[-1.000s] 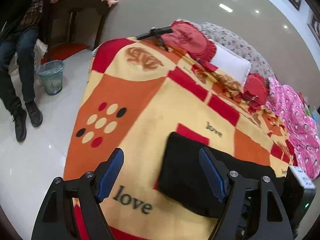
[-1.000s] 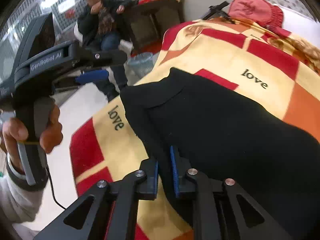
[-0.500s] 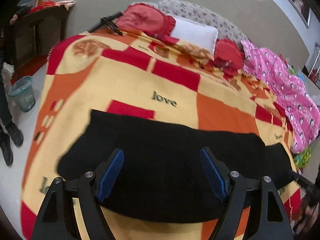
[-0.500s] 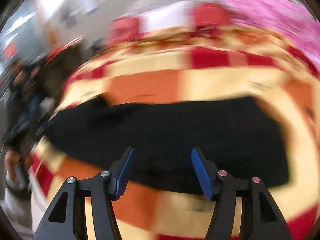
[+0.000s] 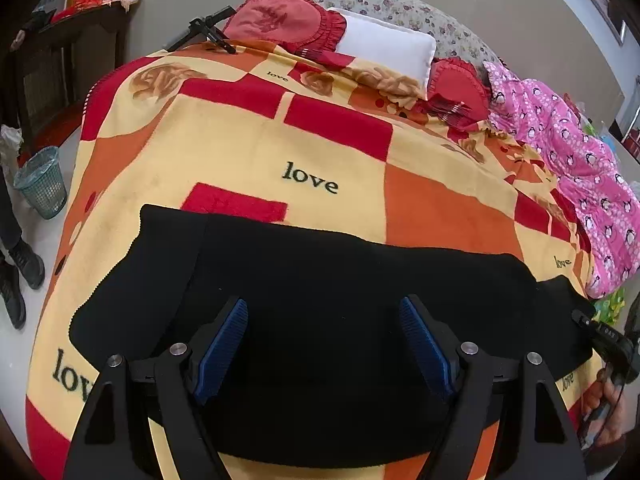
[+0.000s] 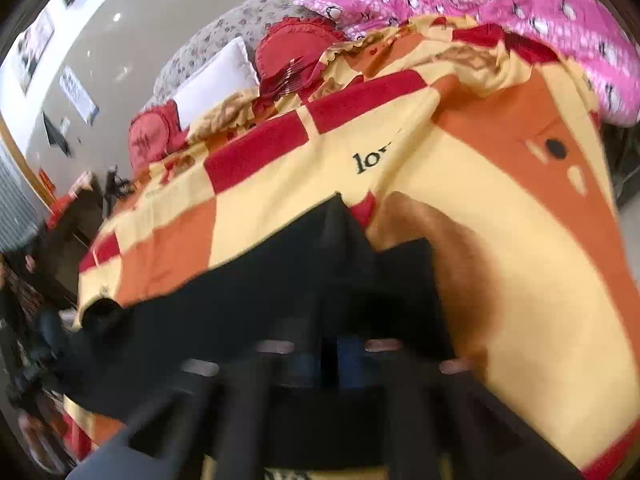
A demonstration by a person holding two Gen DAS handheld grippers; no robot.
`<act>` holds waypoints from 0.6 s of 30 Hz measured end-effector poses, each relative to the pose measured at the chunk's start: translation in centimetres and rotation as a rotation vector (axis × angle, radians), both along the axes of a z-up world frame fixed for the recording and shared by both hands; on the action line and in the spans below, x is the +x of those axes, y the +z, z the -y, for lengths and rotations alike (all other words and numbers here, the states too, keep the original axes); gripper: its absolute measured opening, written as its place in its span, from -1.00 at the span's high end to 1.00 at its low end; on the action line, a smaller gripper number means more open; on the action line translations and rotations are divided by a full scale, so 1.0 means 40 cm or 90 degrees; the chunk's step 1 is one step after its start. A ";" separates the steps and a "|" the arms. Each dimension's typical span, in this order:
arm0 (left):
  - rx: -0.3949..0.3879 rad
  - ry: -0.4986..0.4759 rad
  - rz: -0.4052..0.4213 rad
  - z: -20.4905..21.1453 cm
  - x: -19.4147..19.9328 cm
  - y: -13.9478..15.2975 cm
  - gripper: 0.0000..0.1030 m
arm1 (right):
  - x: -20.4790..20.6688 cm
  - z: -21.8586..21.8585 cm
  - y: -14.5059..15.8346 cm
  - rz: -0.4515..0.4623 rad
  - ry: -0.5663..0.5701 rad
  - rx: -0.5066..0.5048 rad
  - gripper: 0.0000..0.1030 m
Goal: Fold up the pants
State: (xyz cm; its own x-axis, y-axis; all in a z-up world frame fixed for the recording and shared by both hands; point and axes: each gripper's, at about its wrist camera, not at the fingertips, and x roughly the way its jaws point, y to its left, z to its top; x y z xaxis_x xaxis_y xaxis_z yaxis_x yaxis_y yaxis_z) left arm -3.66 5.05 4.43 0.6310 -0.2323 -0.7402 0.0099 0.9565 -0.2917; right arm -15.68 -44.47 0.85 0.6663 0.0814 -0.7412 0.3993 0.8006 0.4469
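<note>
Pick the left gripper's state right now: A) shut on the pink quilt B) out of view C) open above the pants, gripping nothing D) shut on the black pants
C: the left gripper has its blue pads spread wide over the black pants, nothing between them.

A patterned blanket [image 5: 248,148] is covering the bed; behind it pillows [image 5: 384,50] are lying, a wastebasket [image 5: 40,182] standing left on glossy floor.

The left wrist view looks down over the flat black pants [image 5: 320,280] toward the white pillow [image 5: 388,46]. The right wrist view sits lower and closer, at the pants' [image 6: 248,304] end. Both share the checked orange-and-yellow blanket [image 5: 240,148].
</note>
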 end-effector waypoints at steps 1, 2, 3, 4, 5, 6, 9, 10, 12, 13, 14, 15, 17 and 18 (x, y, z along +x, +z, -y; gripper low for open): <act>0.000 -0.001 0.001 0.000 0.001 0.004 -0.51 | -0.005 0.006 0.008 0.014 -0.005 0.009 0.91; 0.000 -0.001 0.007 0.002 -0.001 0.014 -0.51 | -0.015 0.009 0.023 0.028 -0.003 0.005 0.91; 0.000 -0.001 0.013 -0.001 -0.009 0.017 -0.51 | -0.033 0.007 0.050 0.046 0.002 -0.004 0.91; 0.002 -0.003 0.021 0.004 -0.015 0.025 -0.51 | -0.057 0.004 0.082 0.063 0.007 -0.017 0.91; 0.003 -0.006 0.026 0.009 -0.017 0.030 -0.51 | -0.081 -0.001 0.108 0.071 0.009 -0.034 0.92; 0.004 -0.009 0.029 0.011 -0.021 0.028 -0.52 | -0.094 0.000 0.121 0.071 0.008 -0.046 0.92; 0.009 -0.013 0.029 0.026 -0.028 0.013 -0.52 | -0.131 0.007 0.110 0.038 -0.003 -0.068 0.92; 0.013 -0.016 0.024 0.030 -0.026 0.002 -0.52 | -0.128 0.010 0.081 0.016 -0.005 -0.065 0.91; 0.025 -0.019 0.010 0.039 -0.022 -0.018 -0.50 | -0.109 0.011 0.027 -0.026 -0.003 -0.057 0.89; 0.033 -0.019 0.003 0.047 -0.021 -0.026 -0.50 | -0.101 0.005 0.007 -0.050 0.000 -0.061 0.87; 0.037 -0.021 0.002 0.052 -0.022 -0.027 -0.50 | -0.109 -0.001 0.019 -0.038 -0.007 -0.072 0.78; 0.039 -0.023 0.004 0.057 -0.022 -0.023 -0.50 | -0.117 -0.003 0.028 -0.041 -0.008 -0.078 0.69; 0.038 -0.029 0.012 0.064 -0.024 -0.013 -0.50 | -0.133 -0.021 0.071 -0.042 0.001 -0.121 0.49; 0.036 -0.032 0.016 0.072 -0.026 -0.006 -0.50 | -0.137 -0.031 0.091 -0.038 0.005 -0.141 0.44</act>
